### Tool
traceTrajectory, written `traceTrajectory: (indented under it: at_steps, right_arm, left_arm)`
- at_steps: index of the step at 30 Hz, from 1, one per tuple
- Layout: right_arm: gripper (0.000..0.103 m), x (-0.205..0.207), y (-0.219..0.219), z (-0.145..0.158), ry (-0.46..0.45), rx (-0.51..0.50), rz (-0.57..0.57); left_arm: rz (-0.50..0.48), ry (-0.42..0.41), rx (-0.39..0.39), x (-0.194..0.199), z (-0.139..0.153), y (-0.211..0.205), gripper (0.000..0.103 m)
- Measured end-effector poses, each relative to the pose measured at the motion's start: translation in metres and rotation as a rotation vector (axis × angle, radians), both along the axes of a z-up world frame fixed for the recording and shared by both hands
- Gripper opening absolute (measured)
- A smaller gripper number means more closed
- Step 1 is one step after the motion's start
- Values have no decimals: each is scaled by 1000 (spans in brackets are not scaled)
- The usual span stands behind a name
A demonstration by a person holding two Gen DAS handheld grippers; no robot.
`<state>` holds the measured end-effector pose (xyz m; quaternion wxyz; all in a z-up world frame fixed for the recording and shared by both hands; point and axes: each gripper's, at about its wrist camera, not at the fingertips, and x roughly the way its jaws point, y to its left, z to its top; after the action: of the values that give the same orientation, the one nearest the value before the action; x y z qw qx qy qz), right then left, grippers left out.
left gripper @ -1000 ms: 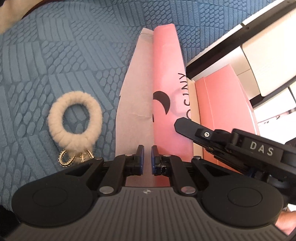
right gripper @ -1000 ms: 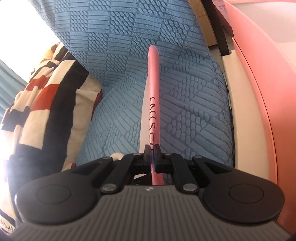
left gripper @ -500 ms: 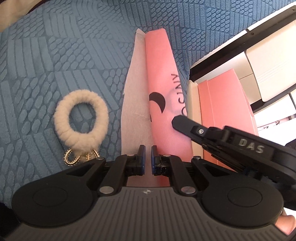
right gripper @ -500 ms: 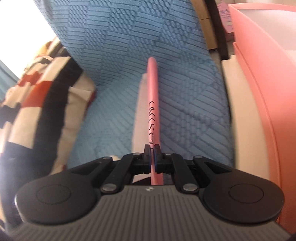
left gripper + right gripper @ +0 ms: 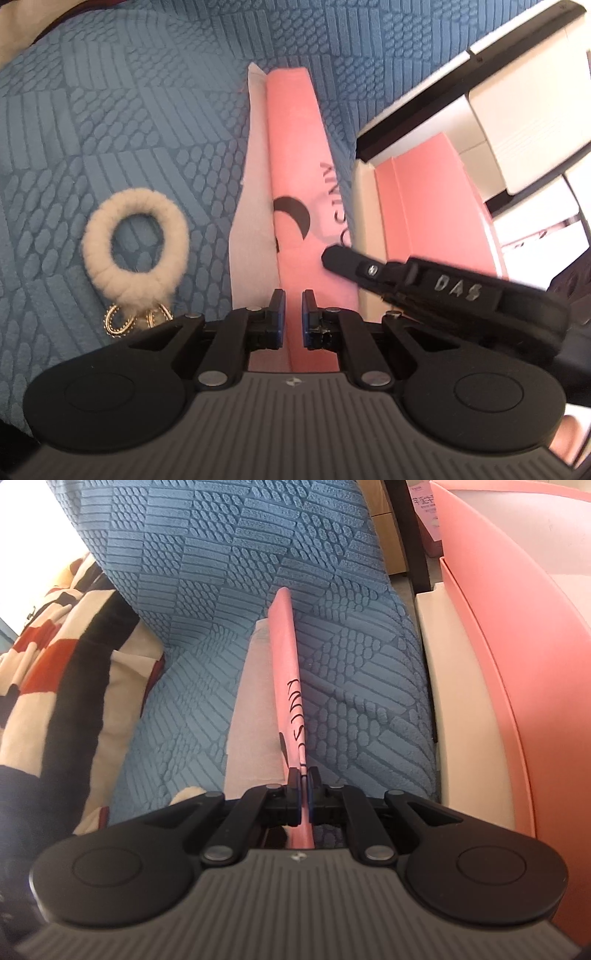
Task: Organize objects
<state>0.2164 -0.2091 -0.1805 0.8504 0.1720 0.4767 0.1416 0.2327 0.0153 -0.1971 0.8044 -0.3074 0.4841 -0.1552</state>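
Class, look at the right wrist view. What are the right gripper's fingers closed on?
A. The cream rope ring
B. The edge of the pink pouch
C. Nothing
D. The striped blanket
B: the right gripper pinches the thin edge of the pink pouch.

Blue textured sofa cover (image 5: 147, 110); striped blanket (image 5: 55, 672) at left.

Pouch (image 5: 295, 155) on sofa cover (image 5: 129, 122); rope ring (image 5: 135, 243) left; box (image 5: 432, 218) right.

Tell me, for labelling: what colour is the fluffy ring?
Cream-white fluffy ring with gold charms, clearest in the left wrist view.
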Motion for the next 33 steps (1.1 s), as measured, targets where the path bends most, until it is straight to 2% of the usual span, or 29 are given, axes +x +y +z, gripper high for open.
traceTrajectory:
  at_steps: [4,6,11,19,23,29,33]
  right_arm:
    - [9,-1,-5,-2,19,75,-31]
    - [9,0,-5,-1,20,82,-29]
    - [13,-3,1,3,9,95,-4]
    - [13,-1,0,4,9,210,34]
    - [13,1,9,1,15,196,64]
    - [11,7,14,-10,52,232,59]
    - [10,10,20,-17,74,233,66]
  left_arm:
    - [17,29,-31,-1,-7,4,9]
    - [21,35,-40,-1,-8,6,9]
    - [17,26,-20,-3,-6,4,9]
    - [34,37,-12,-5,-6,9,9]
    - [27,40,12,-6,-2,10,9]
    - [40,59,26,-9,1,18,9]
    - [41,64,67,-6,7,21,9]
